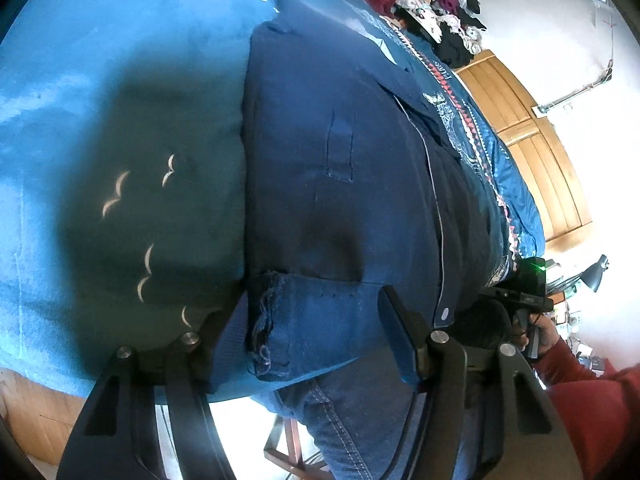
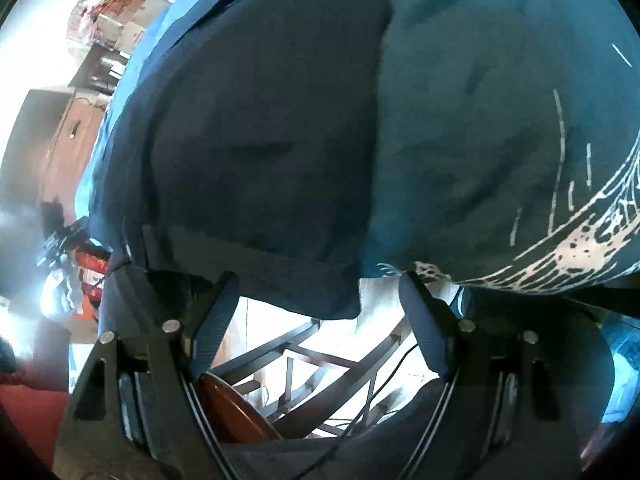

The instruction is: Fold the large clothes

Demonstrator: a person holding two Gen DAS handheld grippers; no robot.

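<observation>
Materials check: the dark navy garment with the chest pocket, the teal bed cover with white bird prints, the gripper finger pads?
Dark navy garment with the chest pocket: looks like matte woven cotton or denim; stitched pocket seams, frayed threads at the hem.
Teal bed cover with white bird prints: soft, napped, fleece-like cloth, probably; no sheen.
Left gripper finger pads: dark, finely ribbed, likely rubber; black matte frame, metal screws.

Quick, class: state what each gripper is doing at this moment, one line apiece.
Left gripper: open, jaws either side of the navy jacket's folded hem.
Right gripper: open, at the jacket's edge, gripping nothing.
</observation>
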